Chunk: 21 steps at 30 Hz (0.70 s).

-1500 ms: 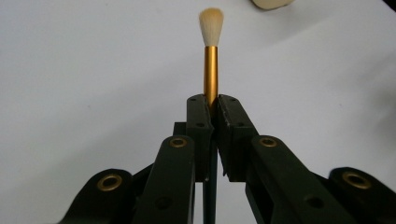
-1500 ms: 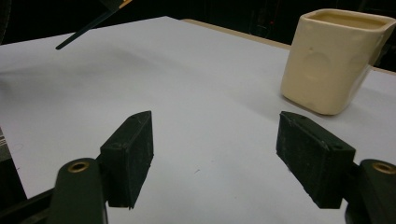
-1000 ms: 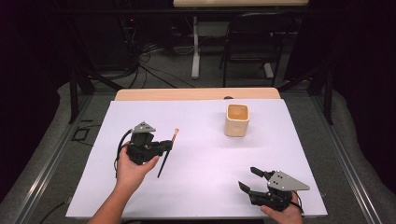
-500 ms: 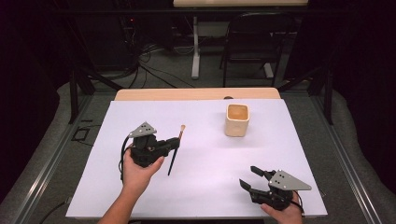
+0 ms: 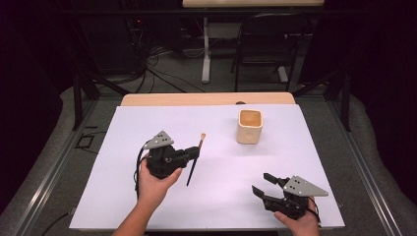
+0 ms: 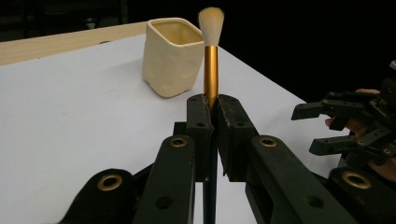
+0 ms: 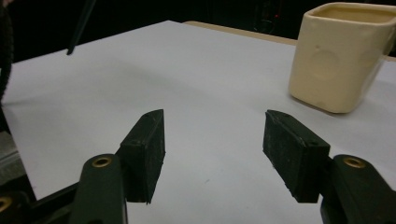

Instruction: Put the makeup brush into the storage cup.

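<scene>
From above, the left hand-held gripper (image 5: 193,154) pinches a brush (image 5: 195,160) over the surface (image 5: 221,196), well apart from the cup (image 5: 250,126).

Left gripper view: jaws squeezed on the thin handle — it could slip or tip.

Right gripper view: the right hand-held gripper (image 7: 215,154) gapes wide — holding nothing.

One brush (image 5: 195,158) — one cream cup (image 5: 250,126) — two hand-held grippers.

Right gripper (image 7: 212,154): jaws wide apart above white table sheet (image 7: 187,84), nothing between them. Cream square cup (image 7: 338,58) upright at upper right. Dark brush handle tip (image 7: 79,28) at upper left.
</scene>
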Each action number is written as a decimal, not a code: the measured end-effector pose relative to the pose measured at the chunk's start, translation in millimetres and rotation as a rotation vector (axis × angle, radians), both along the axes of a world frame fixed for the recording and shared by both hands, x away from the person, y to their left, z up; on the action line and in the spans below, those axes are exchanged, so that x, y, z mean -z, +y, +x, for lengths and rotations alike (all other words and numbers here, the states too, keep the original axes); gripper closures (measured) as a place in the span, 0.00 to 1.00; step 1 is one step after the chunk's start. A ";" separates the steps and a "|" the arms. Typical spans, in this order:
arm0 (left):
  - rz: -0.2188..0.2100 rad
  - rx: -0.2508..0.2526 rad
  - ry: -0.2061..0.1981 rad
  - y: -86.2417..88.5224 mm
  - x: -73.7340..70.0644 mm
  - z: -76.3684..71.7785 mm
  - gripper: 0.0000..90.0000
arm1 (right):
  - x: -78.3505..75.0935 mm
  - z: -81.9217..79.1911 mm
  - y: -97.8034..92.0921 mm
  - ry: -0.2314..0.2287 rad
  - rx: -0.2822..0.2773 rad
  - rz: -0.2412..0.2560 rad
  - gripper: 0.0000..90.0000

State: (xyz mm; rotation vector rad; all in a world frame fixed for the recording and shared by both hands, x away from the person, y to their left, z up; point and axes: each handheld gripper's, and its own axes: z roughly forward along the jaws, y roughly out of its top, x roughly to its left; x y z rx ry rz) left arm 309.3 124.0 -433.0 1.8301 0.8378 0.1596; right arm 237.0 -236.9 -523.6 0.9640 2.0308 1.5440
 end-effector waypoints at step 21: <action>-0.005 -0.044 -0.019 -10.9 -2.6 3.0 0.93 | -49.2 33.3 40.6 0.044 -0.084 0.051 0.55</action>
